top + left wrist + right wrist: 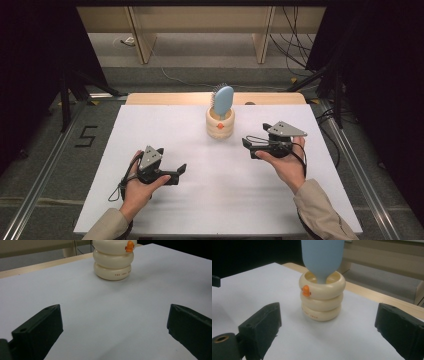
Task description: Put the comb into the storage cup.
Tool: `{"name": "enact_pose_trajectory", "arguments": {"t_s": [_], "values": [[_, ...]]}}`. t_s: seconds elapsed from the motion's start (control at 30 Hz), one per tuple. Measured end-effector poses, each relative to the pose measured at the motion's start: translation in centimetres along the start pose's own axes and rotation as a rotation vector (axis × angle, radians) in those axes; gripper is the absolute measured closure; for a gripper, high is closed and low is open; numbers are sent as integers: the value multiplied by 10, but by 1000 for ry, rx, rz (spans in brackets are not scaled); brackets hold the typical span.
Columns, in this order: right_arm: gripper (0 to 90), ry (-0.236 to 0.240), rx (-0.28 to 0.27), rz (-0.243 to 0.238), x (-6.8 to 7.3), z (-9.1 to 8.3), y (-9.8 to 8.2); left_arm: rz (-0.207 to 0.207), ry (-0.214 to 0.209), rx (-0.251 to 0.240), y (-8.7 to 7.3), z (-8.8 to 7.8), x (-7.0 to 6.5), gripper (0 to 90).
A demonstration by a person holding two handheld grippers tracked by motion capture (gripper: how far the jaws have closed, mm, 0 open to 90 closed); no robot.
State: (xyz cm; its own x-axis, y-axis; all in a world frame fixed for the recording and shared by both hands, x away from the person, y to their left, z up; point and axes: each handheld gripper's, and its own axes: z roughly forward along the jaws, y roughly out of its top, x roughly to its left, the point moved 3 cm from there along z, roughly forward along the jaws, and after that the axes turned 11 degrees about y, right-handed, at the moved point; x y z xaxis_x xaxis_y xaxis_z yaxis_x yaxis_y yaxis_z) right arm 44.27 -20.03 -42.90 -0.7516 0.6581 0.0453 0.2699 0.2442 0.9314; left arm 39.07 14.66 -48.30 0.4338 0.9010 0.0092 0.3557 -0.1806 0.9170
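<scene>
A blue hairbrush [223, 101] stands upright in a cream ringed holder [220, 125] at the desk's [150, 125] far middle, while the left tool [179, 172] and right tool [248, 145] gape wide, both empty.

Beige sleeves [320, 207]; black grippers, blocky black jaws, grey three-cornered top plates, black cables.

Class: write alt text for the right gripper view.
A cream ringed holder with an orange beak stands on the white table, a blue hairbrush standing in it. The right gripper faces it, jaws wide open with nothing between them.
</scene>
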Motion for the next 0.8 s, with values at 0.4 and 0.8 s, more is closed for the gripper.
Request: {"name": "enact_pose_trajectory", "arguments": {"t_s": [0.4,0.8], "values": [[77,-5,8,0,0,-11,-9,-8,14,-4,-1,-5,8,0],[80,-7,16,4,0,-25,-19,-1,11,-1,-3,-8,10,0]]}}
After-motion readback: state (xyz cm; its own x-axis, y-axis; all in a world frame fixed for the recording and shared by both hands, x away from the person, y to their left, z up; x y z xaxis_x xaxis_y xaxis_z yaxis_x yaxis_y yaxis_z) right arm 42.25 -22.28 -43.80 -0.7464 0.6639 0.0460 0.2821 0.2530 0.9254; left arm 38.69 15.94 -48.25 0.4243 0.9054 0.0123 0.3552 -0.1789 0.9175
